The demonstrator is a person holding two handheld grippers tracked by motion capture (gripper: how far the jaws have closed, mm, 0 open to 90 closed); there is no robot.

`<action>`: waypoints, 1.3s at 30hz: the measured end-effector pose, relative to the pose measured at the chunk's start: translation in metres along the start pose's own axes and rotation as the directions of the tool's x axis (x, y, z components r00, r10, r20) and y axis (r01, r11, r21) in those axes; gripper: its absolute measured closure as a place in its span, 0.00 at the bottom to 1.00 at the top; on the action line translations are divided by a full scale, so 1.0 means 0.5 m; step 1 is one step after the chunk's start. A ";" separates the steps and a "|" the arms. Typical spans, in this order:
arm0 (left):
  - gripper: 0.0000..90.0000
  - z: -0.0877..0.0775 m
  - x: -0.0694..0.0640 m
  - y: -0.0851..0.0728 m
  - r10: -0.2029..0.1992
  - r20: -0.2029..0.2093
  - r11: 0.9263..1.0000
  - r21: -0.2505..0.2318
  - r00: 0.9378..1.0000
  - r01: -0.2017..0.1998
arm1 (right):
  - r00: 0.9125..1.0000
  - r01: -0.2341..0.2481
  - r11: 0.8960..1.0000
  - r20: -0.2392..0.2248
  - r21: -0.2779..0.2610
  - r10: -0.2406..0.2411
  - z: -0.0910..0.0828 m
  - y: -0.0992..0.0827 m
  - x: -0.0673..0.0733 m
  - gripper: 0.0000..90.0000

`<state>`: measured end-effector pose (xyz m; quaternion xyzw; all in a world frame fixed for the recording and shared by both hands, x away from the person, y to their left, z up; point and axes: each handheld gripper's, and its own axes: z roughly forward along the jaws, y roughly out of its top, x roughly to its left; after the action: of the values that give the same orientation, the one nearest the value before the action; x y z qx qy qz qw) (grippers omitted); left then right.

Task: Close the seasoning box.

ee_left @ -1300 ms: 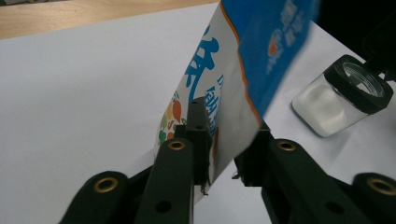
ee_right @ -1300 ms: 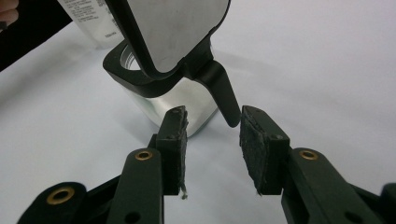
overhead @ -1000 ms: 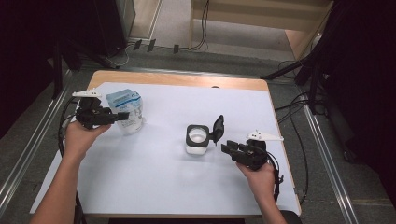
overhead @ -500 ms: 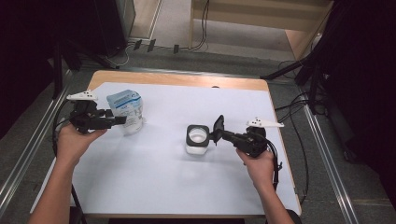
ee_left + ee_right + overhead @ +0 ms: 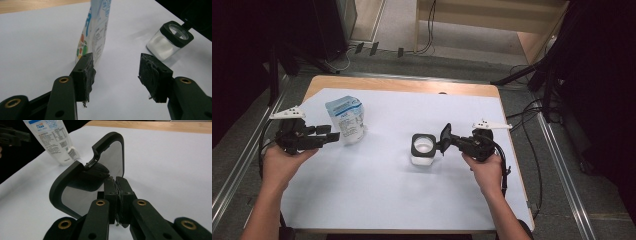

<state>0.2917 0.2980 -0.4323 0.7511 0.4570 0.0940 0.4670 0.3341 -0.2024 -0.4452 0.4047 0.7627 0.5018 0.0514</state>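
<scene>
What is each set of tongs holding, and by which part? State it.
The right tongs are shut on the flipped-open black lid of the jar, near its hinge. The left tongs stand open beside the pouch, holding nothing.

The tabletop (image 5: 377, 200) is matt white with a bare wood edge at the far side. The pouch (image 5: 96, 27) looks like glossy printed plastic. The jar (image 5: 168, 41) is clear, with a matt black rim. The fingers (image 5: 153, 75) carry rough, frayed black pads.
</scene>
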 end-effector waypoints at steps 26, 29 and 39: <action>0.50 0.070 -0.075 -0.011 0.122 0.118 0.991 0.038 0.985 -0.128 | 0.999 0.015 1.000 -0.029 0.027 -0.014 0.044 0.017 0.024 0.98; 0.50 0.071 -0.076 -0.011 0.121 0.127 0.992 0.028 0.985 -0.125 | 0.999 0.018 0.999 -0.036 0.039 -0.016 0.055 0.016 0.030 0.98; 0.48 0.085 -0.084 -0.011 0.131 0.135 0.989 0.048 0.982 -0.139 | 0.999 0.035 0.999 -0.024 0.035 -0.034 0.068 0.015 0.025 0.93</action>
<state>0.2888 0.2400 -0.4480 0.7981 0.3757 0.0626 0.4669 0.3467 -0.1684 -0.4517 0.3865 0.7790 0.4918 0.0440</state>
